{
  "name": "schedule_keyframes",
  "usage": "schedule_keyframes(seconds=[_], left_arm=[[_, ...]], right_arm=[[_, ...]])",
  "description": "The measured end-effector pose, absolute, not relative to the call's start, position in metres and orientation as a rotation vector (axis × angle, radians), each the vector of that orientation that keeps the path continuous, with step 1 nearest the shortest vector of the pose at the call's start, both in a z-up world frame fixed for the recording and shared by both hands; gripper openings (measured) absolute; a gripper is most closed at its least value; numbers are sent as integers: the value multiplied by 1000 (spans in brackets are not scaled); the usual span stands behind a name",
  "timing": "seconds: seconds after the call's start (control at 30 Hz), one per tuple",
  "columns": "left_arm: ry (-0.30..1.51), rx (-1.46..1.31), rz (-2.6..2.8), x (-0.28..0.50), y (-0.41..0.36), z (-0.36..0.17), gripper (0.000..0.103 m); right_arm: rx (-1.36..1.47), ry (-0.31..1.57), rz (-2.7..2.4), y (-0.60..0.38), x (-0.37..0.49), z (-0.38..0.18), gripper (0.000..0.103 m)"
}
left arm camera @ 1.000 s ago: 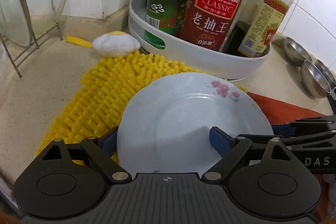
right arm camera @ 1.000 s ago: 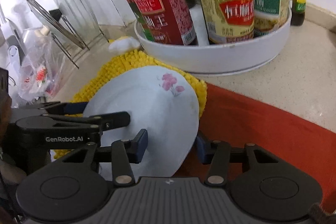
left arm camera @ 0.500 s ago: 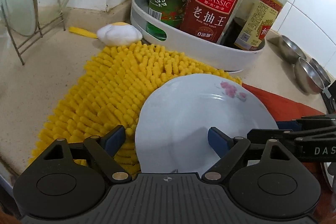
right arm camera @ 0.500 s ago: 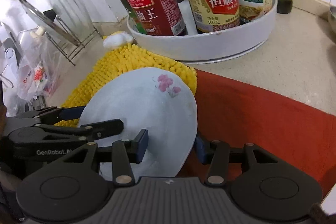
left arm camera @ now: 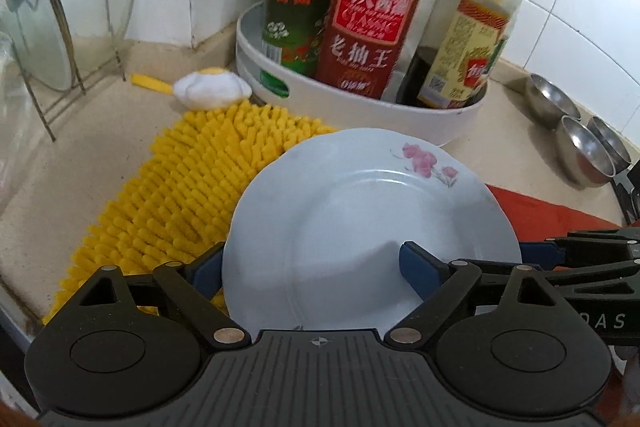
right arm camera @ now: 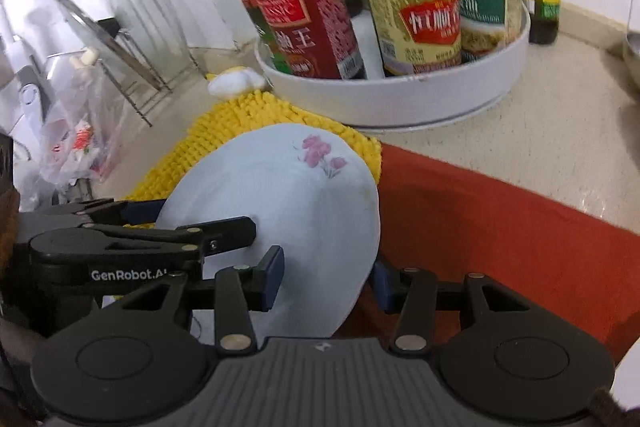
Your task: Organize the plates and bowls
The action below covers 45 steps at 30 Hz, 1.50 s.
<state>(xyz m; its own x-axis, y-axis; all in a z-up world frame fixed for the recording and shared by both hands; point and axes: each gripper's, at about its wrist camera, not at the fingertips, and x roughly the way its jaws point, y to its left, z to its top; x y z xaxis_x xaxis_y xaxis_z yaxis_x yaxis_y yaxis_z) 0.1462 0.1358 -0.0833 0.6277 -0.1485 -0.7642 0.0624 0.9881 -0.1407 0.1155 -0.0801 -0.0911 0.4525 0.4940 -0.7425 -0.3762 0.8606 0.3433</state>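
Note:
A white plate with a pink flower print hangs tilted above the yellow mat and the red cloth. My right gripper is shut on its right rim, one pad on top and the other underneath. My left gripper stands wide open astride the plate's left part. Its left pad is at the rim's edge, partly behind it, and its right pad lies over the plate's well. In the right wrist view the plate shows the left gripper reaching in from the left. The right gripper's fingers enter the left wrist view from the right.
A white round tray of tall sauce bottles stands close behind. A yellow chenille mat and a red cloth lie below the plate. Steel bowls sit at right. Glass lids in a wire rack stand at left.
Both grippers and the plate have risen a little and drawn back from the bottles. Half a second ago the left pad stood apart from the plate's rim; now the rim overlaps it.

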Motion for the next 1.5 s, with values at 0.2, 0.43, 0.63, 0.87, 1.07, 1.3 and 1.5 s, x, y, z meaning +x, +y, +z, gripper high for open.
schedule_keyframes(seconds=[0.2,0.43,0.63,0.87,1.07,1.3,1.5], left_arm=[[857,-90,-125,142,118,-70,92],[827,-66,-155,142,95,-60,92],[810,-47,-189,146,76,-57,92],[801,-27,-231,152,54,-53,92],[797,-12,-257,155,38,-52,92],[793,-2,-280,157,24,-51,92],[790,6,-298,158,12,-46,92]], right_arm=[[168,925,537,-98,109,-80,43],[191,889,510,-119,104,-69,43],[209,865,478,-139,101,-63,43],[232,849,434,-163,98,-60,43],[250,837,403,-180,95,-60,43],[267,826,377,-196,93,-58,43],[276,820,358,-206,90,-57,43]])
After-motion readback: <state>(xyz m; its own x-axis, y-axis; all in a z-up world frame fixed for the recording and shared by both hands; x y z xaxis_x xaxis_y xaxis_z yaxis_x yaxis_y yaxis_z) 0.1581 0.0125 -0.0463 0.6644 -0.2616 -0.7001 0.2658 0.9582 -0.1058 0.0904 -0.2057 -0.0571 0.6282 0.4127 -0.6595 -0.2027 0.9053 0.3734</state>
